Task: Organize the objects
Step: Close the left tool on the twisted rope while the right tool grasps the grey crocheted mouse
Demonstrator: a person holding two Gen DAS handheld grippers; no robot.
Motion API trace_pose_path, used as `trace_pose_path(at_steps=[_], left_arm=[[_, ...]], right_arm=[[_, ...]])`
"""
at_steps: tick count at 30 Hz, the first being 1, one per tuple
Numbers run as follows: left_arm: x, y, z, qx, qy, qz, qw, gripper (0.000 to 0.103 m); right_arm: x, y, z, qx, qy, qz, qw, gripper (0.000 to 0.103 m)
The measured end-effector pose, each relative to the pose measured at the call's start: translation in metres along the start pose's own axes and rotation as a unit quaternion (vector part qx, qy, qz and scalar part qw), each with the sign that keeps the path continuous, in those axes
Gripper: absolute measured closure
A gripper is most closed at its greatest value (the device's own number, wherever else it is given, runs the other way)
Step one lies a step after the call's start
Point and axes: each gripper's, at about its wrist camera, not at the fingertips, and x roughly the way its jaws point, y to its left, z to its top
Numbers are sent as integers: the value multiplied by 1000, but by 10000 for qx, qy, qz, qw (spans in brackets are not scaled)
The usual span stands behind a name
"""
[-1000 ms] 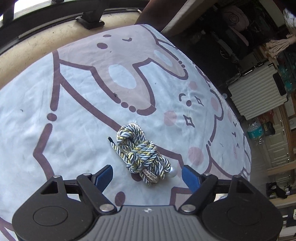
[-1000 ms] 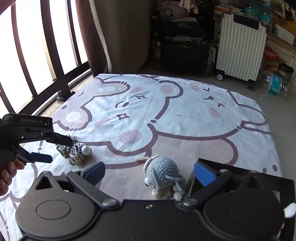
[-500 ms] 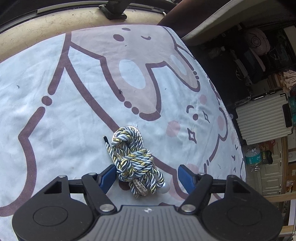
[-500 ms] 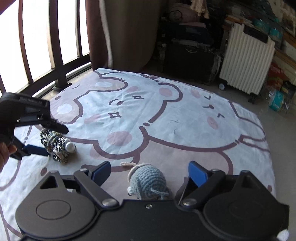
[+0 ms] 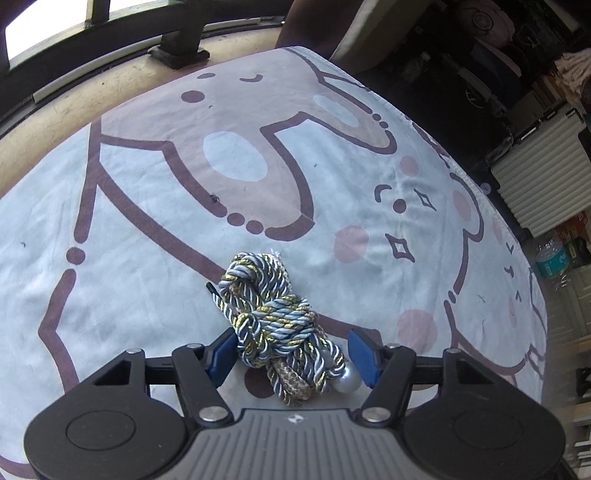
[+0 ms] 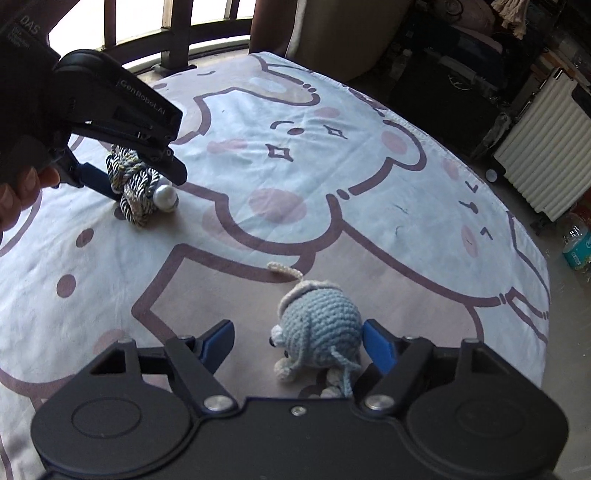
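Observation:
A knotted blue, white and gold rope bundle (image 5: 273,317) with a white pearl bead (image 5: 347,380) lies on the printed sheet (image 5: 147,221). My left gripper (image 5: 293,354) is open, its blue pads on either side of the bundle's near end. The right wrist view shows the left gripper (image 6: 122,173) around the rope bundle (image 6: 138,184). A blue crocheted mouse (image 6: 319,332) lies on the sheet (image 6: 332,184). My right gripper (image 6: 299,343) is open around the mouse, the right pad close to its body.
The sheet with a cartoon print covers the floor. A window railing (image 6: 177,37) and curtain (image 6: 332,29) stand beyond it. A white ribbed suitcase (image 6: 539,144), a water bottle (image 6: 576,240) and dark clutter stand at the far right.
Both grippers have moved forward and down. The rope bundle now sits between the left pads, and the mouse sits between the right pads. Both stay open.

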Motion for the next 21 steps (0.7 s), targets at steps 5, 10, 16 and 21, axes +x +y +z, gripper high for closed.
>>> trace_pose_path(at_steps=[5, 10, 16, 21], left_arm=[[0, -10, -5, 791, -168, 146, 9966, 43], [-1, -12, -7, 1588, -122, 10, 9872, 44], [-9, -11, -17, 2564, 153, -162, 9663, 44], [-19, -8, -32, 3469, 349, -271, 9368, 44]], right_arm=[[7, 2, 0, -71, 37, -275, 9996, 36], [3, -1, -3, 63, -82, -269, 9996, 47], [-16, -6, -7, 897, -249, 133, 9956, 47], [-33, 0, -15, 1550, -105, 602, 9860, 47]])
